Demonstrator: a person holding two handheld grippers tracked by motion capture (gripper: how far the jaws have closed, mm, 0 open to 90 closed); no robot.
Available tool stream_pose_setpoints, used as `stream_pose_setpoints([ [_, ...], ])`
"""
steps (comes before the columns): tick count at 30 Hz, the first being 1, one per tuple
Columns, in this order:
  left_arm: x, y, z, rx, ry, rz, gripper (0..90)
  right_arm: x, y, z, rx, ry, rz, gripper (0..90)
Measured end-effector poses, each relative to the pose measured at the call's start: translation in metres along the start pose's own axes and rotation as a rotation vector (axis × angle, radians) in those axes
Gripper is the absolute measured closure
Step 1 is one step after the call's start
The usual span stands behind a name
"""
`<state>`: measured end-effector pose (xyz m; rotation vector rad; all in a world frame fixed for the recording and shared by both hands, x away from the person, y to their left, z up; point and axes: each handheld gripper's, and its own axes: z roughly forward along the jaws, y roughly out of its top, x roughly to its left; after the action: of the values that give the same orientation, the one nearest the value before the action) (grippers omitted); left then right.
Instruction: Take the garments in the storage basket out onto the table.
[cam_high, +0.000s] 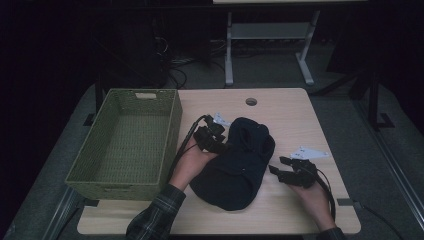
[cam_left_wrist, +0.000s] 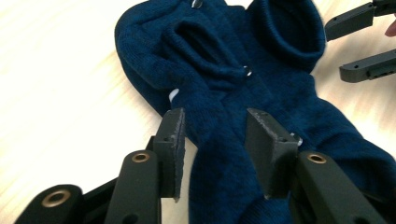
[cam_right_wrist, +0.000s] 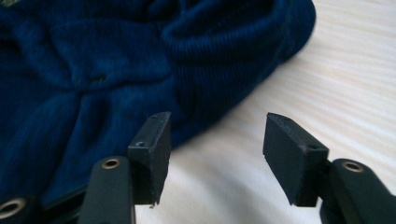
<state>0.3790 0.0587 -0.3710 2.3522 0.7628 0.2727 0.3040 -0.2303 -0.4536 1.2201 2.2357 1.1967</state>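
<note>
A dark blue knit garment (cam_high: 240, 160) lies bunched in the middle of the light wood table (cam_high: 295, 115). My left gripper (cam_high: 215, 137) hovers at the garment's upper left edge. In the left gripper view it (cam_left_wrist: 215, 126) is open, its pads apart above a fold of the blue fabric (cam_left_wrist: 210, 93) without pressing on it. My right gripper (cam_high: 277, 166) sits at the garment's right side, low over the table. In the right gripper view it (cam_right_wrist: 217, 126) is open over bare wood, with the garment's ribbed edge (cam_right_wrist: 224, 56) just beyond its left pad. The right gripper (cam_left_wrist: 359, 44) also appears across the garment in the left gripper view.
A green woven basket (cam_high: 172, 130), with nothing in it, stands at the table's left side, close to the left hand. A cable hole (cam_high: 251, 101) is near the table's far edge. Bare wood lies right of and behind the garment. Desk legs (cam_high: 229, 50) stand on the floor beyond.
</note>
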Motion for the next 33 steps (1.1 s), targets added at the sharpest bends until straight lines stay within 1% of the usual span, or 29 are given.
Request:
stream_pose_setpoints([
  [2,0.002,0.001,0.004,0.001,-0.004,-0.009,54.7,-0.002,0.004,0.008,0.021,0.006,0.014,43.7],
  [5,0.004,0.001,0.010,0.017,-0.012,-0.007,54.0,-0.005,0.008,0.019,0.023,0.029,0.037,44.3],
  [6,0.004,0.000,0.013,0.019,-0.013,-0.008,54.7,-0.006,0.009,0.021,0.021,0.034,0.045,45.9],
  [7,0.005,0.000,0.015,0.028,-0.013,-0.003,57.6,-0.007,0.009,0.023,0.015,0.042,0.051,49.5],
  [8,0.005,0.000,0.017,0.036,-0.014,0.000,65.5,-0.008,0.010,0.025,0.010,0.052,0.061,54.4],
  [9,0.007,-0.001,0.018,0.039,-0.019,-0.007,74.3,-0.009,0.010,0.026,0.005,0.056,0.072,59.8],
  [10,0.008,-0.002,0.019,0.042,-0.025,-0.031,82.3,-0.010,0.011,0.027,-0.002,0.060,0.073,65.6],
  [11,0.010,-0.002,0.019,0.045,-0.030,-0.042,85.5,-0.011,0.013,0.028,-0.001,0.062,0.082,71.8],
  [12,0.012,-0.003,0.019,0.045,-0.034,-0.050,86.3,-0.012,0.015,0.028,0.000,0.064,0.072,76.8],
  [13,0.013,-0.004,0.019,0.047,-0.032,-0.050,86.6,-0.012,0.017,0.028,-0.010,0.061,0.066,79.8],
  [15,0.013,-0.007,0.016,0.045,-0.028,-0.051,86.6,-0.012,0.023,0.026,-0.024,0.059,0.062,83.1],
  [16,0.013,-0.008,0.014,0.047,-0.028,-0.051,86.7,-0.013,0.026,0.025,-0.038,0.056,0.053,83.5],
  [18,0.012,-0.011,0.009,0.050,-0.021,-0.054,86.8,-0.012,0.035,0.022,-0.029,0.053,0.034,84.1],
  [19,0.012,-0.012,0.007,0.048,-0.020,-0.056,86.8,-0.011,0.040,0.020,-0.045,0.048,0.029,84.3],
  [21,0.012,-0.016,0.003,0.046,-0.018,-0.064,86.7,-0.010,0.050,0.015,-0.053,0.055,0.004,84.5],
  [24,0.011,-0.022,0.000,0.066,-0.015,-0.075,86.8,-0.006,0.064,0.009,-0.072,0.048,-0.042,84.4],
  [26,0.009,-0.028,0.001,0.080,-0.010,-0.080,86.7,-0.003,0.073,0.007,-0.068,0.059,-0.063,84.3],
  [29,0.007,-0.038,0.008,0.118,0.003,-0.080,86.6,0.001,0.081,0.012,-0.054,0.085,-0.077,84.2],
  [31,0.007,-0.045,0.014,0.135,0.013,-0.092,86.6,0.004,0.082,0.020,-0.033,0.089,-0.093,83.9],
  [32,0.007,-0.048,0.017,0.154,0.014,-0.084,86.6,0.005,0.081,0.026,-0.016,0.094,-0.095,83.9],
  [33,0.007,-0.052,0.020,0.160,0.016,-0.092,86.5,0.007,0.079,0.031,-0.002,0.098,-0.101,83.8],
])
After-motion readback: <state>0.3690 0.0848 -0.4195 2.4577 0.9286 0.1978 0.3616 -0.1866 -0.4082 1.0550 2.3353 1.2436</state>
